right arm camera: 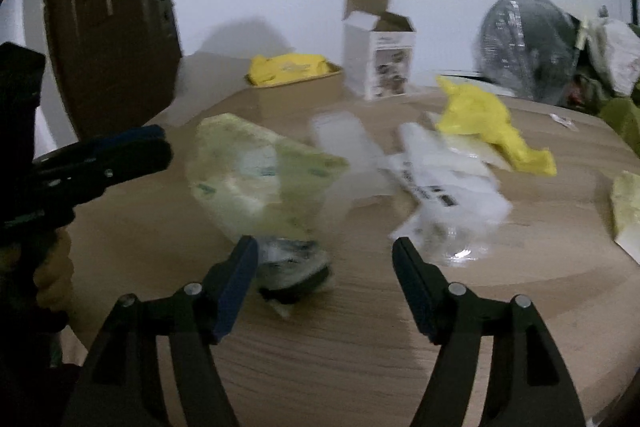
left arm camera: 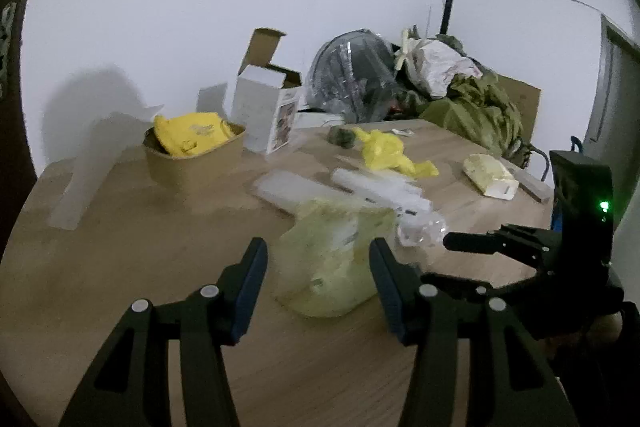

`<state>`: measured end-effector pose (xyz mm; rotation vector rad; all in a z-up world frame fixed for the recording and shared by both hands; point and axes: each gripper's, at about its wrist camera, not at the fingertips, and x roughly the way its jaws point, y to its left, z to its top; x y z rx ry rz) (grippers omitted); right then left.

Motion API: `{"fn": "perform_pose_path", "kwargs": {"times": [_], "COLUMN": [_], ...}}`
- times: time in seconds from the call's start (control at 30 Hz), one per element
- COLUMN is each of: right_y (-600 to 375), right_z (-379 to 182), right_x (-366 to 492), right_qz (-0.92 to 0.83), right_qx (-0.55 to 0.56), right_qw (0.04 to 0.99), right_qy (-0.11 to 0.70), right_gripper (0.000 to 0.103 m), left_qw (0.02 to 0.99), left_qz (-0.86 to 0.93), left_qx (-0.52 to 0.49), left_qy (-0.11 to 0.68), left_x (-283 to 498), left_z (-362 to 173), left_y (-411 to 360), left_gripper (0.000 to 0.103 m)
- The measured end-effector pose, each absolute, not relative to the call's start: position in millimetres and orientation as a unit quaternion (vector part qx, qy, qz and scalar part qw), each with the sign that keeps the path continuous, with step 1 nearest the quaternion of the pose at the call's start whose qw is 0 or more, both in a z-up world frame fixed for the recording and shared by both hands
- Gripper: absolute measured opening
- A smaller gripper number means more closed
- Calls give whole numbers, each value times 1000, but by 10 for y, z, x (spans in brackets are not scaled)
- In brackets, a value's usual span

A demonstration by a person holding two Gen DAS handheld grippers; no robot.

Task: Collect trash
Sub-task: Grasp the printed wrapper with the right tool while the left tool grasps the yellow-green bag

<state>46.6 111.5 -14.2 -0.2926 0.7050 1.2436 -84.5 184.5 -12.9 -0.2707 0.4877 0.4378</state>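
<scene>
A pale green plastic bag (left arm camera: 334,259) lies on the wooden table (left arm camera: 140,247), between the tips of my open left gripper (left arm camera: 318,263). It also shows in the right wrist view (right arm camera: 256,179), just beyond my open, empty right gripper (right arm camera: 325,255). A dark crumpled wrapper (right arm camera: 292,271) lies by the right gripper's left finger. A clear plastic wrapper with a label (right arm camera: 444,187) and a yellow bag (right arm camera: 484,123) lie further right. The right gripper shows at the right of the left wrist view (left arm camera: 472,243).
A brown paper tub (left arm camera: 192,159) holds a yellow bag at the back left. An open white carton (left arm camera: 266,107) stands behind it. A wrapped fan (left arm camera: 352,75) and green cloth (left arm camera: 476,107) pile at the back right. A pale packet (left arm camera: 490,175) lies right.
</scene>
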Motion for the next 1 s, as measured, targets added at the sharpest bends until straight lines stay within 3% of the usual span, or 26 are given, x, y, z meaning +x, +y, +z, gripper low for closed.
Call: {"fn": "perform_pose_path", "kwargs": {"times": [0.43, 0.47, 0.6, 0.8, 1.0], "right_y": [1398, 1394, 1384, 1280, 1148], "right_z": [-454, -449, -467, -425, -338], "right_x": [340, 347, 388, 471, 601], "right_qz": [584, 585, 584, 580, 571], "right_qx": [-167, -166, -169, -160, -144], "right_qw": [712, 713, 710, 715, 729], "right_qy": [351, 350, 354, 356, 349], "right_gripper": [67, 65, 40, 31, 30], "left_qw": [930, 929, 928, 922, 916], "left_qz": [225, 224, 222, 221, 219], "left_qx": [-139, -139, -137, -132, -129], "left_qy": [256, 259, 268, 290, 311], "left_x": [-856, -840, -756, -581, -431], "left_z": [-226, -235, -258, -329, -414], "left_y": [1904, 1903, 1911, 1949, 1974], "left_gripper": [53, 53, 53, 53, 53]}}
